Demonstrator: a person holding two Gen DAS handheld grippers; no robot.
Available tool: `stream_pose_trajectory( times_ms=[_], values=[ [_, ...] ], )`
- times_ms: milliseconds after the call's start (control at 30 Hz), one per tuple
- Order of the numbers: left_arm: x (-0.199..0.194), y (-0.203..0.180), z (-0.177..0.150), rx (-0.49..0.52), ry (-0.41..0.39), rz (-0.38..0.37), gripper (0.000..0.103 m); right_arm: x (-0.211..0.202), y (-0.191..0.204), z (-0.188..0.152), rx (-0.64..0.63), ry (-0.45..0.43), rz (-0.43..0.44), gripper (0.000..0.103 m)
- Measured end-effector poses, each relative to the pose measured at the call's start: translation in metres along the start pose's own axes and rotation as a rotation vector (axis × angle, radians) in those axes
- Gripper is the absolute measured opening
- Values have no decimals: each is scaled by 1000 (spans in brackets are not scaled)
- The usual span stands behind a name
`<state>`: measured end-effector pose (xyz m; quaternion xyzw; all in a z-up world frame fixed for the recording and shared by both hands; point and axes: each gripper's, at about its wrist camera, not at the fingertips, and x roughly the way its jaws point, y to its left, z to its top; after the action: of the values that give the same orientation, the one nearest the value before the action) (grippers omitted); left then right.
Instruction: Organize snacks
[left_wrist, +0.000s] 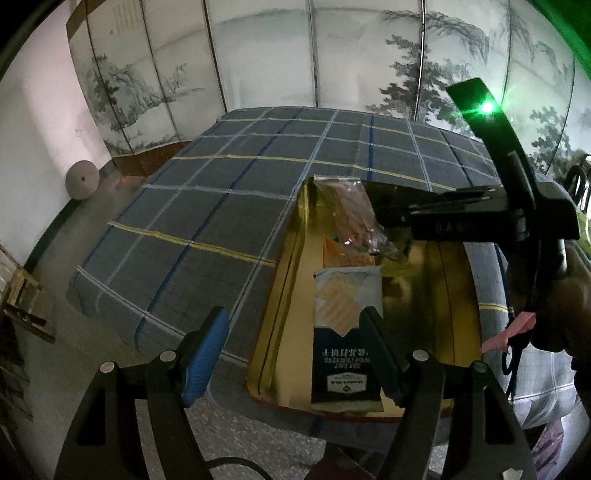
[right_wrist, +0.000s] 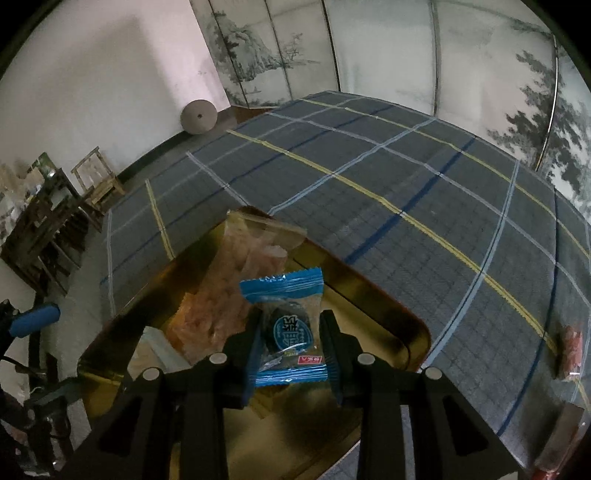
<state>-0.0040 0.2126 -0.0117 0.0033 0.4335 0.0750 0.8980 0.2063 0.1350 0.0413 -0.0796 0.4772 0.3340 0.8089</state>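
Jaws — left gripper (left_wrist: 295, 354) wide apart | right gripper (right_wrist: 288, 343) clamps blue candy packet (right_wrist: 286, 328) — over gold tray (right_wrist: 406, 332)

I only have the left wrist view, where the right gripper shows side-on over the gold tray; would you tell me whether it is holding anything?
Observer: Yes, the right gripper is shut on a small blue-wrapped sweet, held over the tray.
Operator: Thank you. Are any snacks lying outside the tray?
Observer: A red packet lies on the checked cloth, to the right of the tray.
Operator: Is anything else over there?
Observer: Another packet lies nearer the camera than the red one, too blurred to identify.
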Motion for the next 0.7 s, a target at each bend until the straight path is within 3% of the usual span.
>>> stream_pose_trajectory(
  times_ms=[133,433,700],
  values=[
    [1,0,-1,5,4,3,69,0,-4,2,27,-9,8,53],
    [5,-6,-3,25,18,5,69,-9,-9,-2,64,-68,39,56],
    [6,-17,-4,57,21,19,69,-40,-9,-29,85,-163,81,56]
  ],
)
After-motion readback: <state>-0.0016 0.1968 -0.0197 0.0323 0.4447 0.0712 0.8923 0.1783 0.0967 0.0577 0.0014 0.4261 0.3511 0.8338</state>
